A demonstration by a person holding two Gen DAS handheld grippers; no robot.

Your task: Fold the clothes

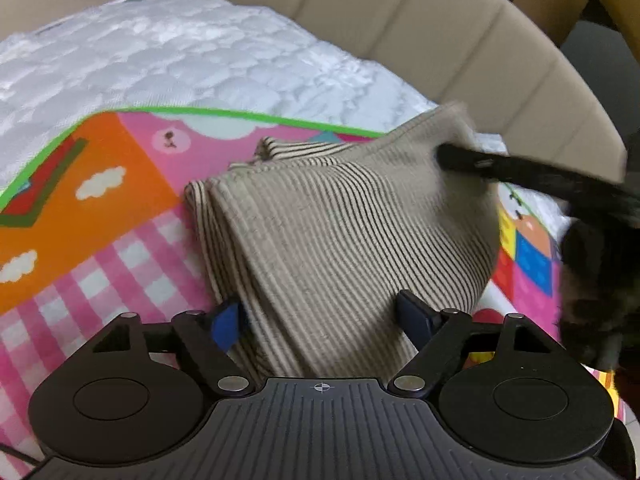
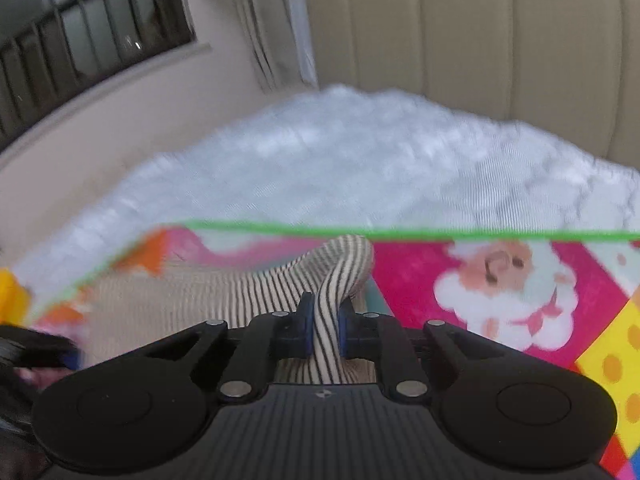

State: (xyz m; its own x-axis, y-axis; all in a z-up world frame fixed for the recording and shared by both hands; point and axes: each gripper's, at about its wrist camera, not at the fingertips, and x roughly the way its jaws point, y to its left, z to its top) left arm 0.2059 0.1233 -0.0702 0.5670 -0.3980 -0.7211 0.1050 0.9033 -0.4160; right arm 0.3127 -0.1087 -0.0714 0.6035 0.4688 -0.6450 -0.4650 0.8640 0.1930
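Striped garment [image 1: 332, 232] heaped on the play mat [image 1: 120, 240] near its green far edge, right gripper [image 2: 325, 326] pinching a fold, left gripper [image 1: 326, 320] spread wide around the cloth, white quilt [image 1: 180, 52] and beige headboard [image 1: 440, 40] beyond.

A colourful play mat [image 1: 120, 216] is lying on the white quilted bed [image 1: 168, 52], stretching under and ahead of the fingers, carrying a striped garment [image 1: 332, 232]

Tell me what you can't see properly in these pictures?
- Near end of the shirt: left view, hidden behind the left tool.
- Right tool's tip: left view, motion-blurred.
- Fold gripped by the right tool: right view, runs under the tool's body.
- Mat picture: right view, blurred, cut off by the edge.
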